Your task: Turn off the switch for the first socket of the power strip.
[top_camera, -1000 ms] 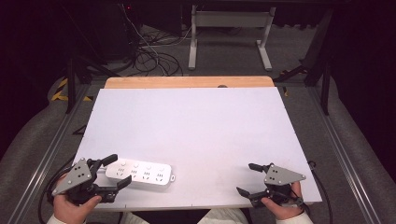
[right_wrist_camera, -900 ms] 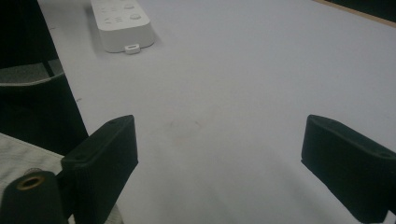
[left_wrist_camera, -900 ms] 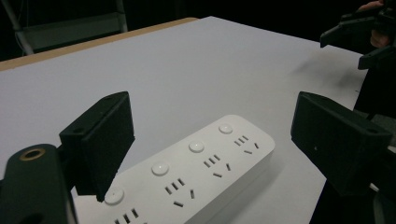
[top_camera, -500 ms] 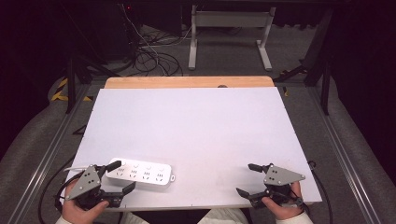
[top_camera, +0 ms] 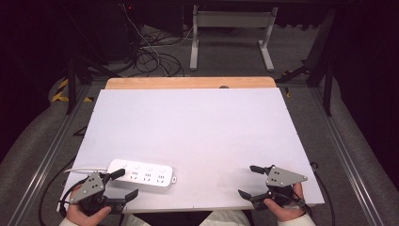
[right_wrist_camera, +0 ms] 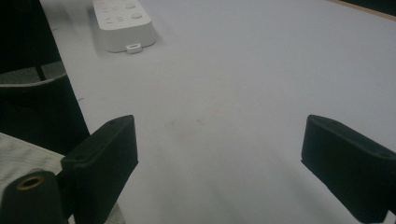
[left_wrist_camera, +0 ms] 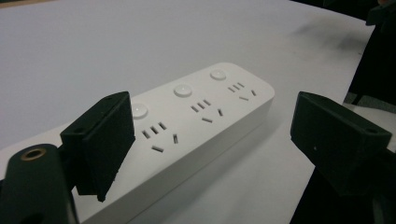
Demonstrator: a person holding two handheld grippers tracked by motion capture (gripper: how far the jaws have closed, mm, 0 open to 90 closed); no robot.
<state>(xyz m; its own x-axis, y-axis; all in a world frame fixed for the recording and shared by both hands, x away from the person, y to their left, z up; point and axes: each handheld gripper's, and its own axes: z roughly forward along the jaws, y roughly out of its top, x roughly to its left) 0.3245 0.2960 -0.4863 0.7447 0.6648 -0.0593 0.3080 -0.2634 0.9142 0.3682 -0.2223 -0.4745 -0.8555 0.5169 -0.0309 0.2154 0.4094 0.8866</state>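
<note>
The power strip (top_camera: pixel 142 172) lies flat near the table's (top_camera: pixel 197 127) near-left edge. The left gripper (top_camera: pixel 121 184), jaws spread, sits just beside it; the right gripper (top_camera: pixel 251 181) waits released. A careless nudge could shove the strip off the edge.

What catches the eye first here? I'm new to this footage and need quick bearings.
A white power strip lies near the front left of the white table. The left hand-held gripper sits open at its cable end, and the right hand-held gripper rests open at the front right.
</note>
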